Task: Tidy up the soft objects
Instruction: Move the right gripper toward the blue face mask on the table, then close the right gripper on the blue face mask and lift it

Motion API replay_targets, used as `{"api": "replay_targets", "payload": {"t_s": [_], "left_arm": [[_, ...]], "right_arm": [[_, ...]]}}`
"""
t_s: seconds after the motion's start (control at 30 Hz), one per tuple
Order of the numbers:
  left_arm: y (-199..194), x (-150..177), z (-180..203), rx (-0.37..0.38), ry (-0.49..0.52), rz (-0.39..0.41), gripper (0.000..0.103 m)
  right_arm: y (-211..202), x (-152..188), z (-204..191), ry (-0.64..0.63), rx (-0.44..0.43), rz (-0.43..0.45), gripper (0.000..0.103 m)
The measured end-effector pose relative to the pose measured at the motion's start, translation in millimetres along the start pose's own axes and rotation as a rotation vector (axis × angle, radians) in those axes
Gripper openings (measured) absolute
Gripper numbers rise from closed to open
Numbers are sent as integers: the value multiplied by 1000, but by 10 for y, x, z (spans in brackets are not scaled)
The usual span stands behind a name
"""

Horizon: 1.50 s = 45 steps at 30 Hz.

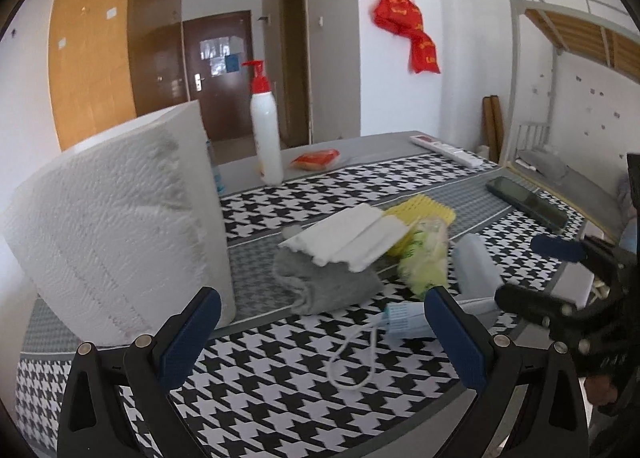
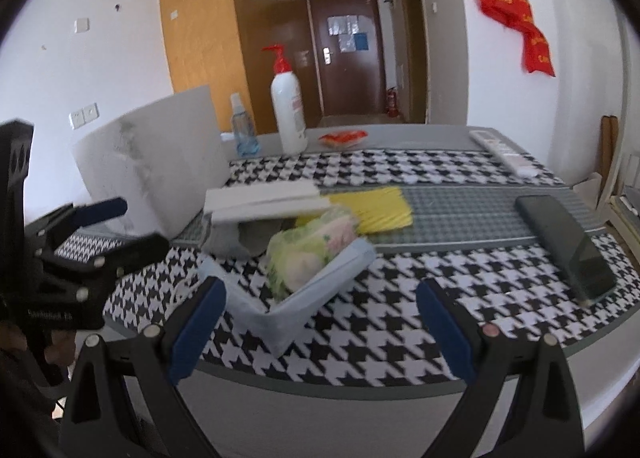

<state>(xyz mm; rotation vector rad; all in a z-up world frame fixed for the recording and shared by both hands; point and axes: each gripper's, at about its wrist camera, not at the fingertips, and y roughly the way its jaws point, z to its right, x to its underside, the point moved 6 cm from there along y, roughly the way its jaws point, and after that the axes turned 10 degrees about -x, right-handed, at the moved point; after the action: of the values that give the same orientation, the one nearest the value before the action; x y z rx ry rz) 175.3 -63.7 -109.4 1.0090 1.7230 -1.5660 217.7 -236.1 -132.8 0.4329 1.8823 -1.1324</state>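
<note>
Houndstooth tablecloth [image 2: 360, 322] covers the table, brown door at 12 o'clock behind it. Soft pile sits mid-table: grey cloth [image 1: 328, 282] underneath, white foam sheet [image 1: 344, 238] resting on top, green-and-white plastic pack [image 2: 308, 254] touching them at 3 o'clock in the left view, yellow pad [image 2: 376, 206] just behind. Blue face mask [image 1: 404, 320] lies beside the pile. Big paper-towel roll [image 1: 116, 234] at 9 o'clock. Pump bottle [image 2: 288, 114] label and red banner [image 1: 412, 28] text unreadable. Phone [image 2: 568, 246] at 3 o'clock. Left gripper [image 1: 324, 338] wide apart, holding nothing. Right gripper [image 2: 320, 330] likewise spread, nothing held.
</note>
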Motion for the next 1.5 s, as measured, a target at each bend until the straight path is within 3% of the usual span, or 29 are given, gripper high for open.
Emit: {"api": "replay_targets", "payload": {"t_s": [0.43,0.8,1.0,1.17,1.5], "left_arm": [[107,-31,-76,-12,-14,-12,102],[160,-30,-40,-23,-13,-28,102],[182,-40,14,-23,-3,-30,102],[173,-46,63,-19,6,-31,102],[166,-98,296,28,40,-13,102]], "right_arm": [[243,114,-101,-19,-48,-64,97],[341,162,-68,-1,-82,-108,62],[297,174,-36,18,-95,-111,37],[187,168,-18,3,-75,-95,30],[-113,99,149,24,-33,-24,26]]}}
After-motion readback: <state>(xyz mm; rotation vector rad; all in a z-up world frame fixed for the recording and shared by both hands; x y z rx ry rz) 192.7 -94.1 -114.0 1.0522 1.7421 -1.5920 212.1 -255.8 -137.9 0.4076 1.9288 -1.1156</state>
